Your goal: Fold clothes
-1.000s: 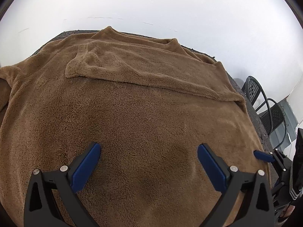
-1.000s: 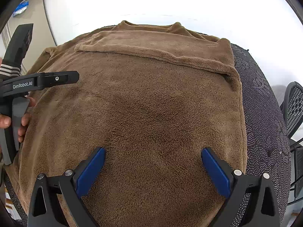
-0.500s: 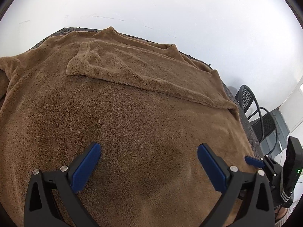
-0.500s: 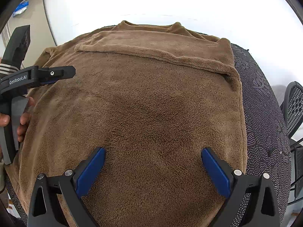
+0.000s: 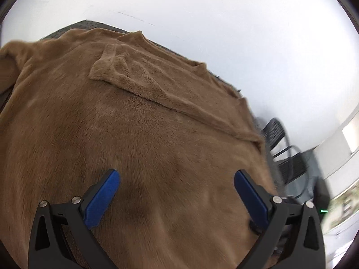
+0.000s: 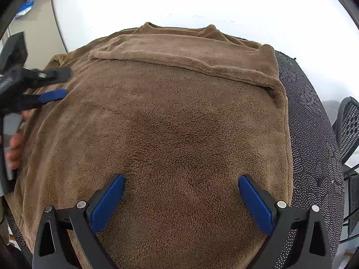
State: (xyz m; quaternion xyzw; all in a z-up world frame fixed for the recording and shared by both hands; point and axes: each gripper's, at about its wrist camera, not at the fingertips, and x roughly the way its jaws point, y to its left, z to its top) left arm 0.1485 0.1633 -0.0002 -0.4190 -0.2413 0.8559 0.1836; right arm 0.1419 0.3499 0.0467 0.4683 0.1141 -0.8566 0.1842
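In the left wrist view, the left gripper (image 5: 175,192) was seen spread wide over the brown fleece garment (image 5: 139,134), a sleeve (image 5: 157,85) folded across upper centre. In the right wrist view, the right gripper (image 6: 180,198) was likewise released — thick pile could be pinched through both layers, dragging that fold askew.

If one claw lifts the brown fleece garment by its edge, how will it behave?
The brown fleece garment will probably hang limp: it already drapes over the table edge and holds a soft fold. Its thick pile suggests some weight and good grip. A single claw would likely bunch it.
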